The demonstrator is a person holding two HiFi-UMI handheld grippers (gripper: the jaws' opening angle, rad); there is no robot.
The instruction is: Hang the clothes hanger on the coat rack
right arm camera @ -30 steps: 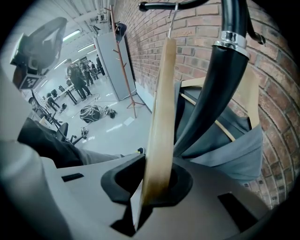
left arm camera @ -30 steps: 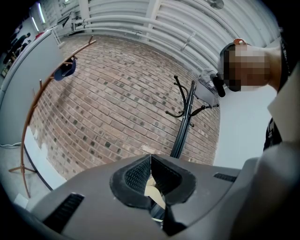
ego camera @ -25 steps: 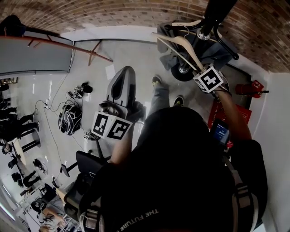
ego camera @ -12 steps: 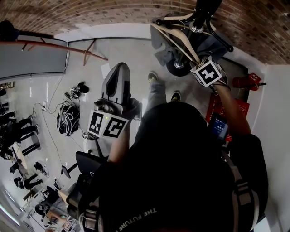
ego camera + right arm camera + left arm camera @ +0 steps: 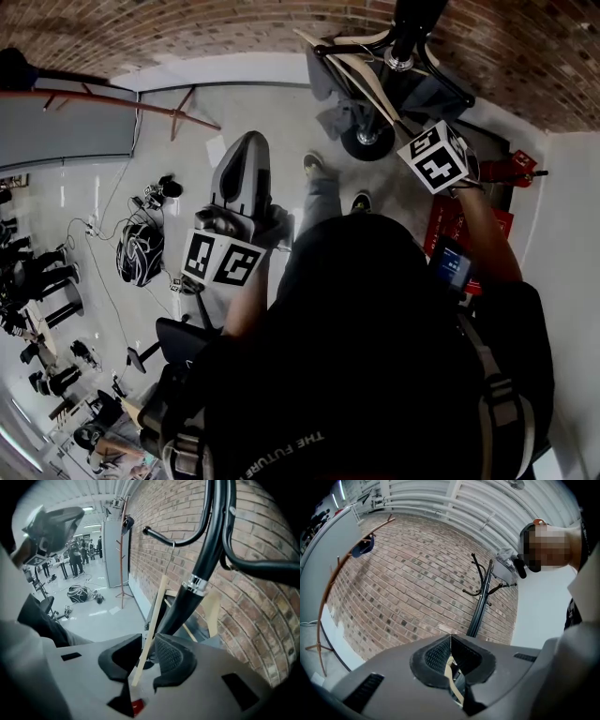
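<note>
A pale wooden hanger [image 5: 154, 620] hangs by its wire hook [image 5: 172, 545] over a curved arm of the black coat rack [image 5: 206, 559]. One hanger arm runs down between the jaws of my right gripper [image 5: 147, 644], which stands open; the wood leans on the left jaw and the right pad [image 5: 168, 656] is clear of it. From the head view the hanger [image 5: 361, 70] sits beside the rack pole [image 5: 412, 28], with the right gripper's marker cube [image 5: 436, 157] just below. My left gripper [image 5: 451, 639] is shut with nothing in it, held low and aimed at the rack [image 5: 480, 606].
A brick wall [image 5: 154, 531] stands right behind the rack. A bent wooden coat stand [image 5: 123, 550] and a grey partition [image 5: 66, 117] are further left. A helmet and cables [image 5: 141, 253] lie on the floor. A red box [image 5: 511, 173] sits at the right. People stand far left.
The hanger has gone up and toward the rack pole. The right gripper's cube has shifted slightly right and turned, away from the hanger. The left gripper has hardly moved.
</note>
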